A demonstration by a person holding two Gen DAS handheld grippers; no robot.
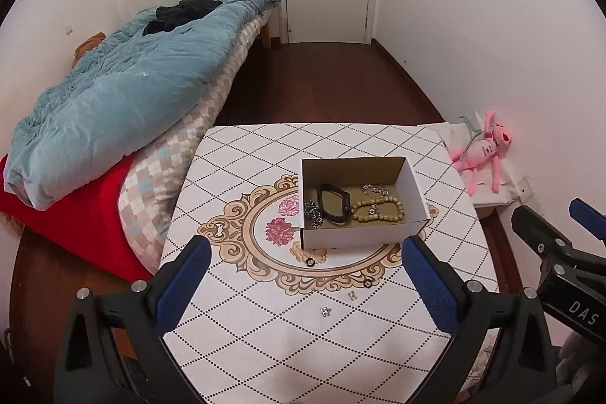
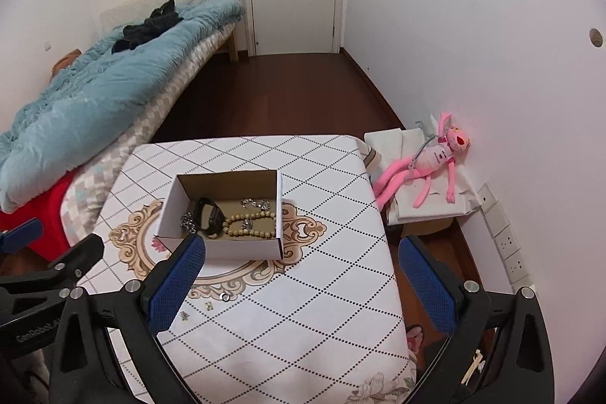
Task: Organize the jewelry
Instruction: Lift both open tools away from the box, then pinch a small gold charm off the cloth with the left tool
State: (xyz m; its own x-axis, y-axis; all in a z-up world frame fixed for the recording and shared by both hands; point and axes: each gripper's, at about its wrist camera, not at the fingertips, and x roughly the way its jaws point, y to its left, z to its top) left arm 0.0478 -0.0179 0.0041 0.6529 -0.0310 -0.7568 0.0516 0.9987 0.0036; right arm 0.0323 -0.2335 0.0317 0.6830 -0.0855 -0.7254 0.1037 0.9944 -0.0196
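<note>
A table [image 1: 242,339] with a white, diamond-patterned cover fills the near view, a bed [image 1: 113,93] along its left edge. The left claw [image 1: 305,275] hangs above the near table edge, jaws wide apart and empty. Ahead of it, between its fingers, lie four small loose pieces: a dark ring [image 1: 310,262] nearest the box, a second ring [image 1: 366,284] to its right, a pale clip [image 1: 352,295] and a silver stud [image 1: 325,311] closest to the claw. Just beyond them stands the open cardboard box [image 1: 356,233], its long axis running left to right, holding a chain, a black band [image 1: 333,209] and a bead bracelet [image 1: 377,210]. The right claw [image 2: 301,271] is also wide and empty, over the table's right side, so the loose pieces lie to its left; the left claw seems nearer them. Bare table surrounds the pieces, leaving open room to descend.
</note>
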